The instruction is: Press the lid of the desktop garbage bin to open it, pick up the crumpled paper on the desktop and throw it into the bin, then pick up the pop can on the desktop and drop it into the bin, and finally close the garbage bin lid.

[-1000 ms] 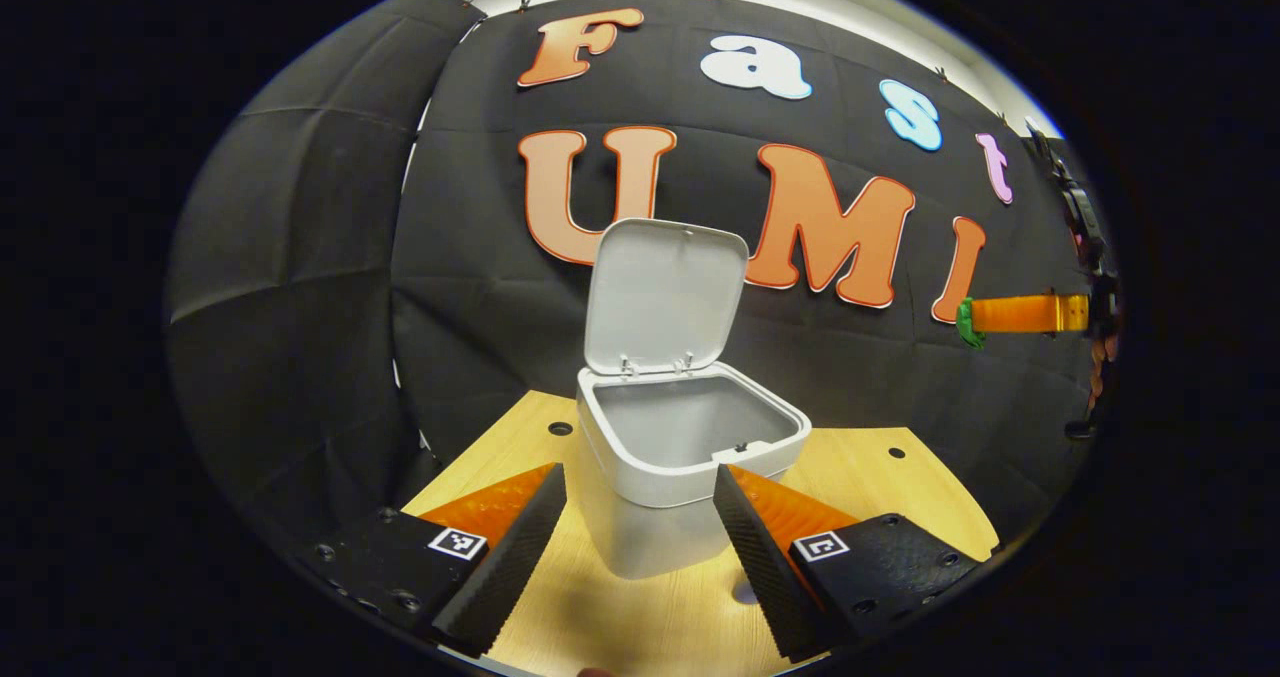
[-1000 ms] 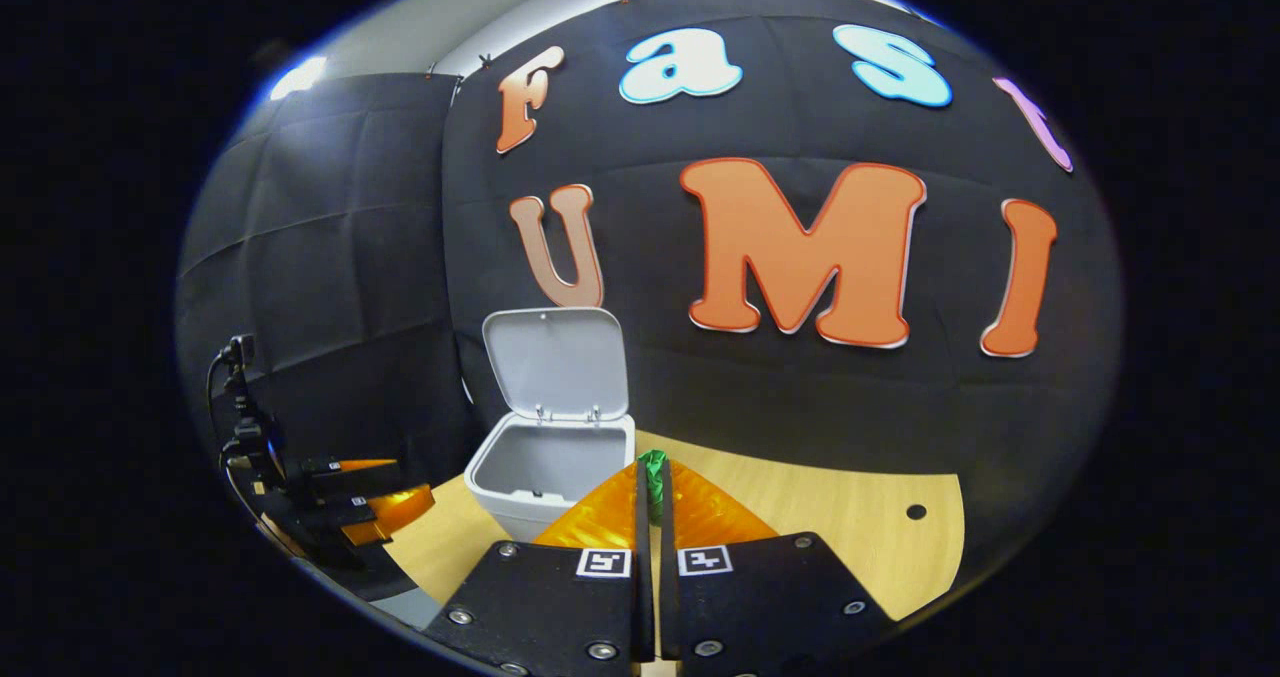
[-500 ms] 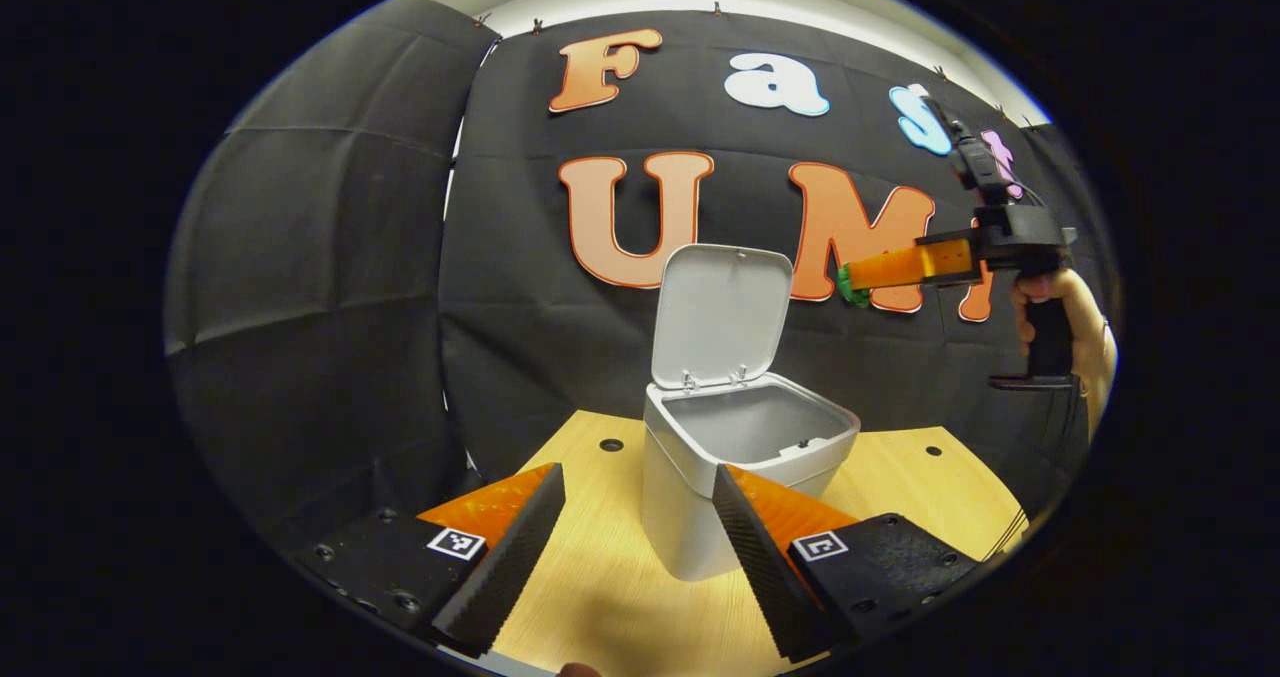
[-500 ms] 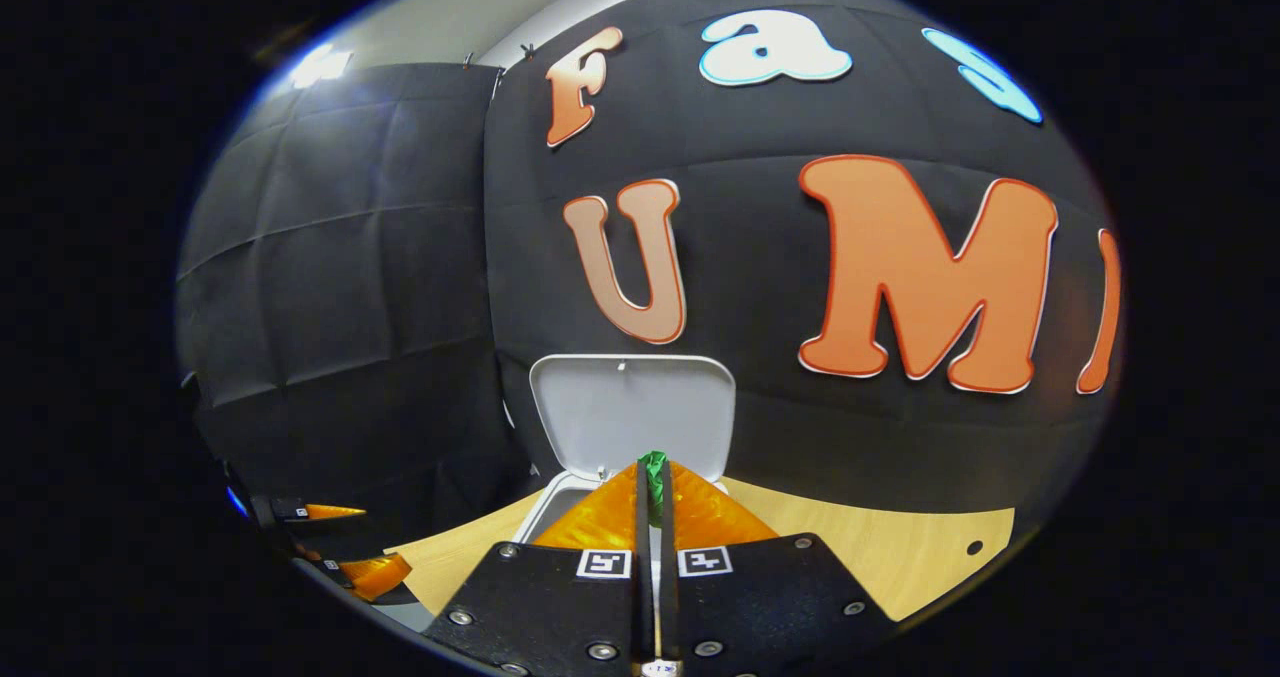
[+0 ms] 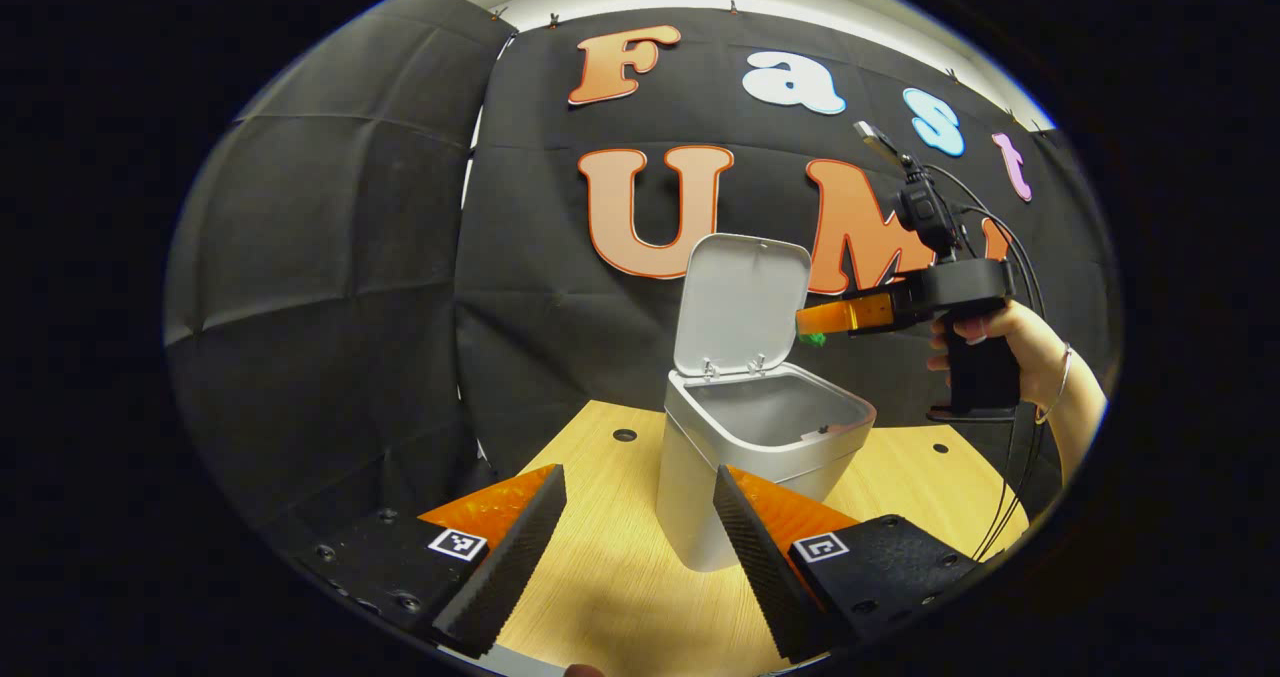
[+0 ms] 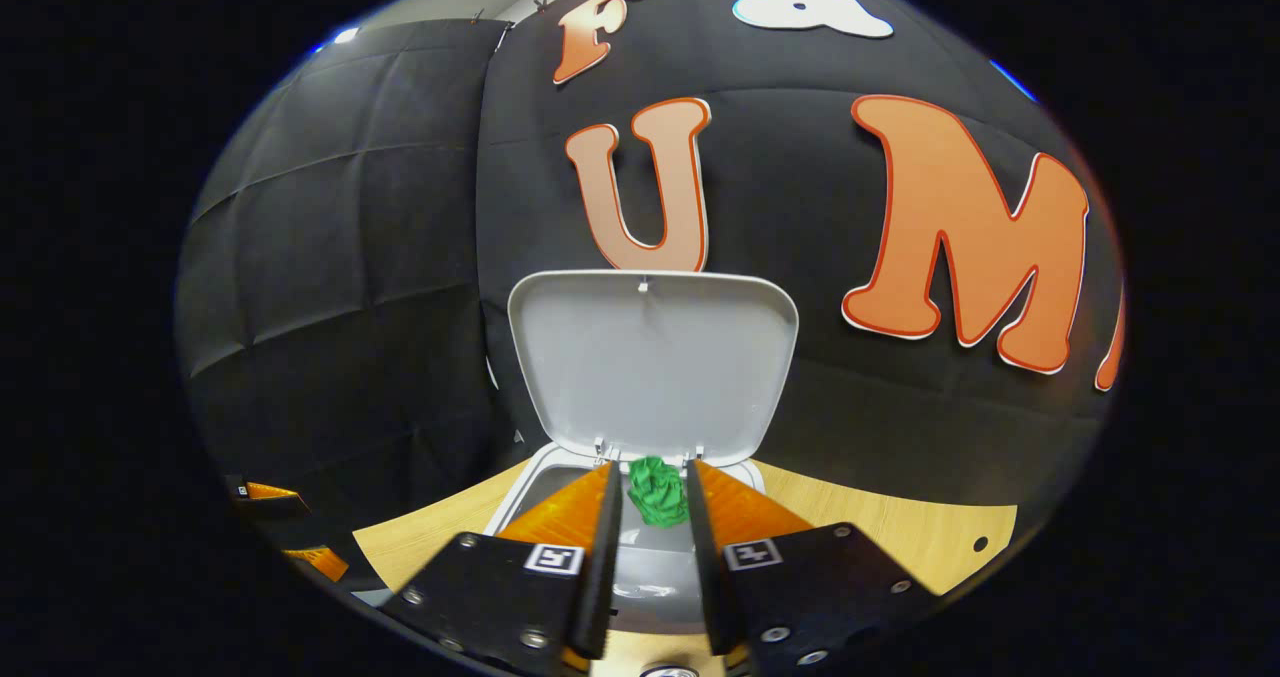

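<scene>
Left gripper view: left gripper point(image 5: 640, 527) fingers spread wide, empty, by the white plastic bin point(image 5: 745, 462) mid-bench, lid point(image 5: 742, 302) upright.

Right gripper view: right gripper point(image 6: 648, 537) fingers parted, green crumpled paper point(image 6: 657, 491) apparently loose between them over the bin's opening. It's probably featherlight and squashy; pinch anywhere.

Black cloth walls point(image 5: 330, 257), wooden table point(image 5: 620, 597)

A staged recording booth: black cloth wall point(image 5: 330, 287) clipped up behind a small pale wooden tabletop point(image 5: 620, 597) drilled with round holes point(image 5: 625, 435).
</scene>
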Available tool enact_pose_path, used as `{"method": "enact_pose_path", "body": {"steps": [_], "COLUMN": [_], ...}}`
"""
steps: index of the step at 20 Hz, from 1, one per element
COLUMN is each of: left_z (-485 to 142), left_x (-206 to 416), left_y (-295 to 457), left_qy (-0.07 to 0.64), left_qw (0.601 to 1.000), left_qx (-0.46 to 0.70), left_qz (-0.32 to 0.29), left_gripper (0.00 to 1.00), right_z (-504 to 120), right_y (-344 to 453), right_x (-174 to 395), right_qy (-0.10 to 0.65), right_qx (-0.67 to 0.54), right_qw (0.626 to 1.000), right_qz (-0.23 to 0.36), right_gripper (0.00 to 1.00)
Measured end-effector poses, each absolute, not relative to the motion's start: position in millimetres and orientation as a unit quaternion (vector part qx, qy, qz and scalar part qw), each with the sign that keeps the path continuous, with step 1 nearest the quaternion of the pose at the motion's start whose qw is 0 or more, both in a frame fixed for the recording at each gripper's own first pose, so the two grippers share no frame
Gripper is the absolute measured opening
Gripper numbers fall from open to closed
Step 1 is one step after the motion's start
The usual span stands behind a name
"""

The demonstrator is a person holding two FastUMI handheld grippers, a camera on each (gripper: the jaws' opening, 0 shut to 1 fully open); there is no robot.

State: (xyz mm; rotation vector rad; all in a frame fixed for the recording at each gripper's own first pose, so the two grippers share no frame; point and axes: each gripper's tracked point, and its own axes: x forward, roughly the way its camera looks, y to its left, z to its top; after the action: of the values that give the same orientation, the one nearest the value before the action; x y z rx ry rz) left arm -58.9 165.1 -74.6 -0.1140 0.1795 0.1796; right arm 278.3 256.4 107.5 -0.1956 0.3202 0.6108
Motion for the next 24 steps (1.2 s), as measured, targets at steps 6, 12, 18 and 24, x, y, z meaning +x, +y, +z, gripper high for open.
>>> {"method": "enact_pose_path", "body": {"steps": [6,12,18,24], "left_z": [-74,-77,-76,-80], "left_x": [-57,-51,-43,-33], "left_y": [158,136,102,60], "left_qy": [0.09,0.097,0.101,0.106], "left_qw": [0.991,0.992,0.993,0.994], "left_qx": [-0.053,-0.057,-0.043,-0.031], "left_qz": [0.085,0.064,0.034,-0.002], "left_gripper": [0.95,0.95,0.95,0.95], "right_z": [101,119,133,150], "right_y": [249,223,177,114], "right_x": [272,260,244,227], "right_qy": [0.173,0.148,0.13,0.112], "right_qx": [-0.061,-0.064,-0.058,-0.038], "right_qw": [0.936,0.943,0.952,0.964], "right_qz": [0.3,0.292,0.272,0.237], "right_gripper": [0.97,0.97,0.97,0.97]}}
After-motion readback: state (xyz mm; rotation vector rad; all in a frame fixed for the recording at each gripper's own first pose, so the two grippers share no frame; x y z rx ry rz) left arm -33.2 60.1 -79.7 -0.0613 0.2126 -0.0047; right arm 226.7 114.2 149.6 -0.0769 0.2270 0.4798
